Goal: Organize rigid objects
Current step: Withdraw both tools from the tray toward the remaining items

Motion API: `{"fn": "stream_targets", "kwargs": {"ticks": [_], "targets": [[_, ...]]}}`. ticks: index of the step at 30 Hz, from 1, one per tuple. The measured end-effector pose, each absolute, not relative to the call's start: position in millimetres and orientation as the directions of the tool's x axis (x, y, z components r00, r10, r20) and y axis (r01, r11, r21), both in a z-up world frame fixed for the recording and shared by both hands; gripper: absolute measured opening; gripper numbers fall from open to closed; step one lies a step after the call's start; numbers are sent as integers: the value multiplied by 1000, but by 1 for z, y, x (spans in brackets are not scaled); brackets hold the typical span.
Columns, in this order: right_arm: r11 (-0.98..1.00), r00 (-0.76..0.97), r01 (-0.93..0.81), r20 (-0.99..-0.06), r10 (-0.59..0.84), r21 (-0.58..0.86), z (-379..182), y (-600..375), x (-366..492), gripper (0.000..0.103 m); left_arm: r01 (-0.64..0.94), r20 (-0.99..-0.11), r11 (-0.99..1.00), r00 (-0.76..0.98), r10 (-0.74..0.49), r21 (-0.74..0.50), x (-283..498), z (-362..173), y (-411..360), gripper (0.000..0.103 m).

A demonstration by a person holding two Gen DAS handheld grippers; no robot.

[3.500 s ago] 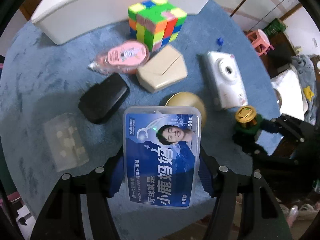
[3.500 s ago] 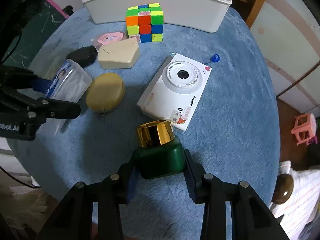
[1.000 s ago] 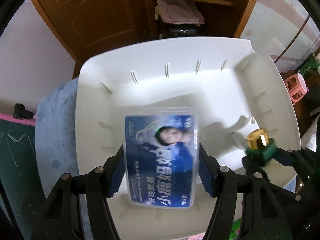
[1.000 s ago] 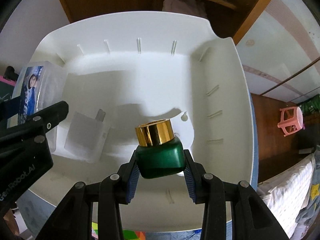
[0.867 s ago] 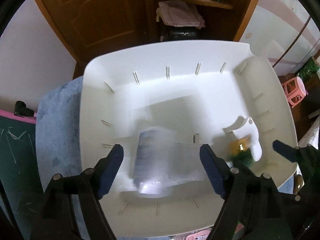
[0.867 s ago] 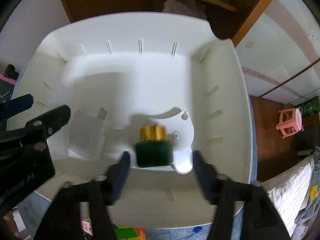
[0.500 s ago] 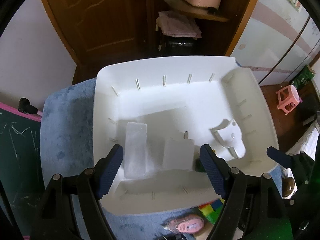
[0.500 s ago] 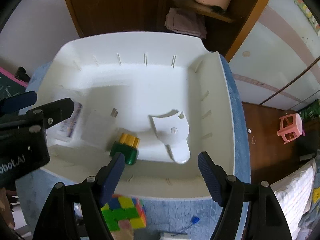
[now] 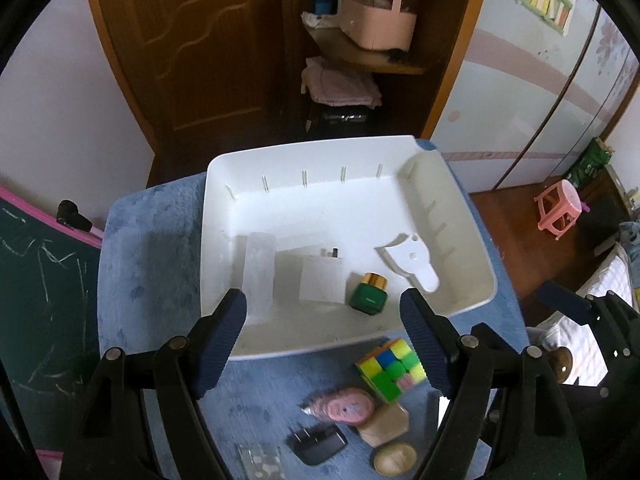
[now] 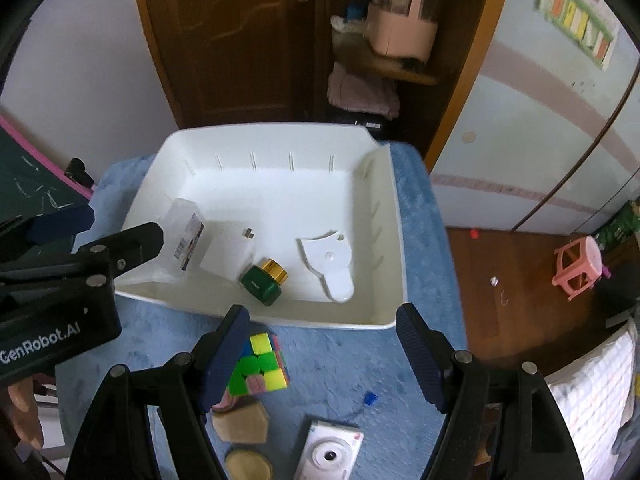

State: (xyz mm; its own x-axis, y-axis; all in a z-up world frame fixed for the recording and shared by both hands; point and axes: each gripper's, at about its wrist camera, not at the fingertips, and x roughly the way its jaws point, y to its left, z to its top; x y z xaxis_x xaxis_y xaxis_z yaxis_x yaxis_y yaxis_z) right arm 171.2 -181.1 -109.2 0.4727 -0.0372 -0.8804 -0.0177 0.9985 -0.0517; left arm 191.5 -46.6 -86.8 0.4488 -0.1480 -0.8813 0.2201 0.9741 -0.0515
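Note:
The white bin [image 9: 460,208] [image 10: 394,216] stands at the far side of the blue table. Inside lie the clear floss-pick box [image 9: 260,276] [image 10: 188,236], a white charger [image 9: 322,282] [image 10: 228,254], the green jar with gold lid [image 9: 369,295] [image 10: 264,277] on its side, and a white fan-shaped piece [image 9: 412,262] [image 10: 330,262]. My left gripper [image 9: 324,336] is open and empty above the bin's near rim. My right gripper [image 10: 322,344] is open and empty, also above the near rim.
On the blue cloth near me lie a colour cube [image 9: 392,368] [image 10: 260,366], pink tape dispenser [image 9: 346,404], beige box [image 9: 386,424] [image 10: 240,424], round gold case [image 9: 394,458] [image 10: 248,466], black case [image 9: 318,446], and white camera [image 10: 330,456]. A wooden door and shelf stand beyond.
Both grippers opened and dropped the floss-pick box and the green jar into the bin. Both have since pulled back and up, so the table's near objects show again.

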Motion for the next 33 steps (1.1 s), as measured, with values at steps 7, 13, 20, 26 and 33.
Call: {"fn": "stream_targets", "kwargs": {"ticks": [7, 13, 20, 26, 33], "targets": [[997, 535, -52, -844, -19, -55, -74, -185, 129, 76, 222, -858, 973, 486, -168, -64, 157, -62, -46, 82], [997, 558, -75, -830, 17, -31, -58, -194, 100, 76, 225, -834, 972, 522, -178, -67, 128, -46, -43, 82], [997, 566, -78, -824, 31, -17, -57, -207, 72, 76, 240, -826, 969, 534, -177, -53, 102, -47, -38, 82], [997, 550, -72, -835, 32, -9, -67, -214, 54, 76, 285, -841, 959, 516, -160, -7, 84, -62, -39, 82], [999, 490, -37, -871, 29, 12, -94, -223, 45, 76, 223, -900, 971, 402, -172, -86, 80, -100, -26, 82]]}}
